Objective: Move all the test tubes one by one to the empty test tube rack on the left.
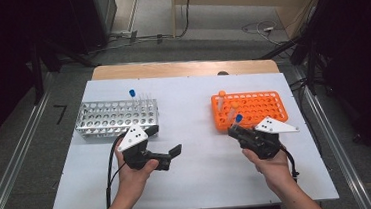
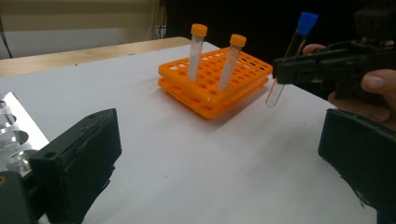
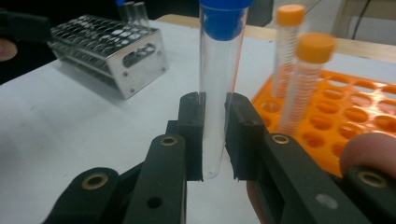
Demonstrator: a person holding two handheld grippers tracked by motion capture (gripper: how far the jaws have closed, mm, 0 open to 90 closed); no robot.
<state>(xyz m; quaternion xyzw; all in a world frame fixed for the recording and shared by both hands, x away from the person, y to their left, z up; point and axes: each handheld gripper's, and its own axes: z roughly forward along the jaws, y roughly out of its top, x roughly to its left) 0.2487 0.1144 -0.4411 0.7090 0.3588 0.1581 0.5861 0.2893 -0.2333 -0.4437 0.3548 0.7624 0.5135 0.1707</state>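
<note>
two racks sit on the white table point(image 1: 200, 183): a metal rack point(image 1: 117, 117) toward the left and an orange rack point(image 1: 249, 109) toward the right, well apart. the right gripper point(image 3: 215, 135) has its jaws closed on a clear tube with a blue cap point(image 3: 220, 70), pinching it low on the glass, so the cap and upper half stand free above the pads while the rounded bottom pokes out just below them. the tube is upright and off the table, just at the near edge of the orange rack in the high view. holding it near the bottom keeps it vertical and leaves the tip clear, which would suit lowering it straight into a hole. two orange-capped tubes point(image 2: 196, 51) stand in the orange rack, both leaning a little because the holes are wider than they are. another blue-capped tube point(image 1: 132, 94) stands at the back of the metal rack beside a few clear ones, so my guess is that the held tube belongs with that set and is on its way between the racks; which way i cannot tell. the left gripper point(image 1: 170, 156) rests low over the table in front of the metal rack with its jaws spread wide and nothing between them, seemingly waiting its turn.
</note>
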